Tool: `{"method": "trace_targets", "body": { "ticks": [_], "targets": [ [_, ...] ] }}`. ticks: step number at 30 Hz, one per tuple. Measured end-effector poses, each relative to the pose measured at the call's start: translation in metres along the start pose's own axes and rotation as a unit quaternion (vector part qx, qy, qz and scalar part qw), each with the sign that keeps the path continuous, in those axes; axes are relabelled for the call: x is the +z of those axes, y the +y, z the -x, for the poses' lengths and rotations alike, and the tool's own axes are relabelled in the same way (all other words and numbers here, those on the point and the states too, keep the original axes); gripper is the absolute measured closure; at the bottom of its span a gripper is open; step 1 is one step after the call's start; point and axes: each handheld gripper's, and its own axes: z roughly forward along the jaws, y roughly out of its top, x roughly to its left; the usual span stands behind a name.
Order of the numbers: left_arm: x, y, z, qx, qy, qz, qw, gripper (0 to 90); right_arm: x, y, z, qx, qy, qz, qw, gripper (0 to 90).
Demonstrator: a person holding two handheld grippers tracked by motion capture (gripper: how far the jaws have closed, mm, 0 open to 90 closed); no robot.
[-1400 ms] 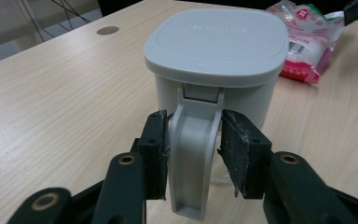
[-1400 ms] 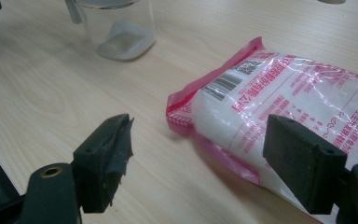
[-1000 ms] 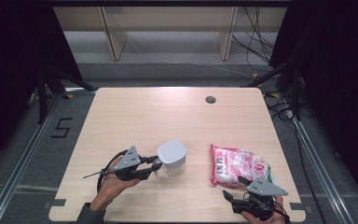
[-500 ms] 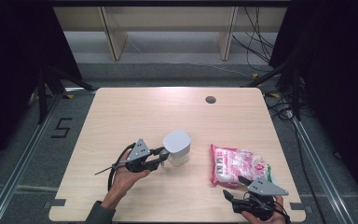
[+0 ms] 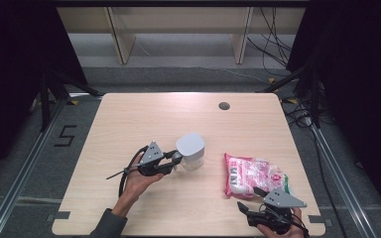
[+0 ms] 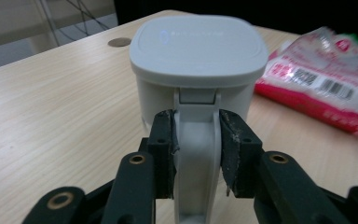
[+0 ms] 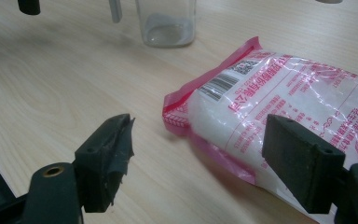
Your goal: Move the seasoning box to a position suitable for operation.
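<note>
Left gripper point(image 6: 196, 154) clamps the lidded jug's handle point(image 6: 196, 140) — likely to carry it — while right gripper point(image 7: 209, 163) gapes wide before the sugar bag point(image 7: 279, 107).

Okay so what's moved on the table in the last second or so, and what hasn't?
The left gripper, shut on the handle of the lidded container, has carried it to the right and a little farther up the table, toward the pink bag. The grip looks the same throughout. The bag has not moved, and the right gripper stays open near the table's front edge, just short of the bag.
</note>
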Motion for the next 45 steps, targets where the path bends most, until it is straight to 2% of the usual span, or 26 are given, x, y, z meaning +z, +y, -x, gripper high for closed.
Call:
{"method": "trace_targets", "body": {
  "ticks": [2, 4, 5, 6, 7, 8, 13, 15, 16, 17, 18, 19, 21, 27, 28, 30, 31, 32, 36, 39, 40, 41, 42, 43, 44, 45],
  "targets": [
    [0.002, -0.003, -0.003, 0.001, 0.020, -0.014, 0.9997, 67.5, -0.001, 0.000, 0.000, 0.000, -0.007, 0.003, 1.0000, 25.1],
    [0.005, -0.005, -0.007, -0.017, 0.029, -0.011, 0.9994, 67.4, -0.001, 0.000, -0.003, 0.019, -0.003, 0.000, 0.9998, 25.1],
    [0.004, -0.005, -0.009, -0.011, 0.040, -0.017, 0.9990, 67.4, -0.001, 0.000, -0.003, 0.018, -0.003, -0.001, 0.9998, 25.1],
    [0.005, -0.006, -0.011, -0.004, 0.043, -0.020, 0.9989, 67.6, 0.000, 0.000, 0.000, 0.002, -0.005, 0.001, 1.0000, 25.1],
    [0.006, -0.007, -0.013, -0.017, 0.049, -0.021, 0.9984, 67.8, 0.000, 0.000, 0.000, 0.003, -0.002, 0.001, 1.0000, 25.1],
    [0.008, -0.008, -0.014, -0.026, 0.050, -0.021, 0.9982, 68.1, 0.000, 0.000, 0.000, 0.004, -0.002, 0.001, 1.0000, 25.1],
    [0.012, -0.006, -0.017, -0.026, 0.061, -0.028, 0.9974, 68.9, 0.001, 0.000, 0.000, 0.008, 0.000, 0.001, 1.0000, 25.1],
    [0.014, -0.004, -0.018, -0.009, 0.067, -0.033, 0.9971, 69.1, 0.001, 0.000, 0.000, 0.008, 0.000, 0.000, 1.0000, 25.0],
    [0.016, -0.004, -0.016, -0.018, 0.069, -0.033, 0.9969, 69.2, 0.001, 0.000, 0.000, 0.006, -0.001, -0.001, 1.0000, 25.0],
    [0.018, -0.003, -0.017, -0.014, 0.062, -0.029, 0.9976, 69.2, 0.001, 0.000, 0.000, 0.005, -0.001, 0.000, 1.0000, 25.1],
    [0.019, -0.003, -0.015, -0.023, 0.064, -0.029, 0.9973, 69.2, 0.001, 0.000, 0.000, 0.003, -0.002, 0.001, 1.0000, 25.1],
    [0.020, -0.002, -0.017, -0.010, 0.061, -0.028, 0.9977, 69.2, 0.001, 0.000, 0.000, 0.004, -0.002, 0.001, 1.0000, 25.1],
    [0.021, -0.002, -0.015, -0.024, 0.063, -0.027, 0.9973, 69.2, 0.001, 0.000, 0.001, 0.004, 0.003, 0.002, 1.0000, 25.1],
    [0.026, -0.004, -0.016, -0.020, 0.053, -0.011, 0.9983, 69.4, 0.001, 0.000, 0.000, 0.006, 0.001, -0.001, 1.0000, 25.1],
    [0.026, -0.004, -0.016, -0.020, 0.052, -0.011, 0.9984, 69.5, 0.002, 0.000, 0.001, -0.004, -0.003, 0.002, 1.0000, 25.1],
    [0.027, -0.003, -0.017, -0.007, 0.049, -0.011, 0.9987, 69.5, 0.000, 0.000, 0.000, 0.005, 0.001, 0.004, 1.0000, 25.0],
    [0.028, -0.004, -0.016, -0.020, 0.048, -0.008, 0.9986, 69.5, 0.001, 0.000, 0.001, 0.004, 0.001, 0.005, 1.0000, 25.1],
    [0.028, -0.004, -0.017, -0.017, 0.045, -0.007, 0.9988, 69.5, 0.001, 0.000, 0.002, 0.001, -0.001, 0.000, 1.0000, 25.1],
    [0.032, -0.004, -0.015, -0.018, 0.035, -0.001, 0.9992, 69.5, -0.001, -0.002, 0.003, 0.026, -0.008, -0.001, 0.9996, 25.0],
    [0.034, -0.003, -0.014, -0.013, 0.030, 0.002, 0.9995, 69.5, -0.002, -0.002, 0.004, 0.030, -0.008, -0.004, 0.9995, 24.9],
    [0.035, -0.003, -0.014, -0.009, 0.021, 0.003, 0.9997, 69.5, -0.002, -0.002, 0.004, 0.032, -0.007, 0.000, 0.9995, 24.9],
    [0.037, -0.003, -0.013, -0.013, 0.019, 0.007, 0.9997, 69.5, -0.002, -0.002, 0.004, 0.028, -0.006, 0.001, 0.9996, 24.9],
    [0.036, -0.003, -0.012, -0.005, 0.020, 0.002, 0.9998, 69.5, -0.001, -0.002, 0.004, 0.031, -0.005, 0.002, 0.9995, 24.9],
    [0.037, -0.003, -0.011, -0.010, 0.019, 0.006, 0.9998, 69.5, -0.001, -0.002, 0.004, 0.029, -0.005, 0.002, 0.9996, 24.8],
    [0.038, -0.002, -0.010, -0.003, 0.016, 0.004, 0.9999, 69.5, -0.002, -0.002, 0.003, 0.028, -0.004, -0.003, 0.9996, 24.9],
    [0.039, -0.002, -0.008, -0.003, 0.011, 0.007, 0.9999, 69.4, -0.001, -0.002, 0.005, 0.015, -0.005, 0.003, 0.9999, 24.9]
  ]
}}
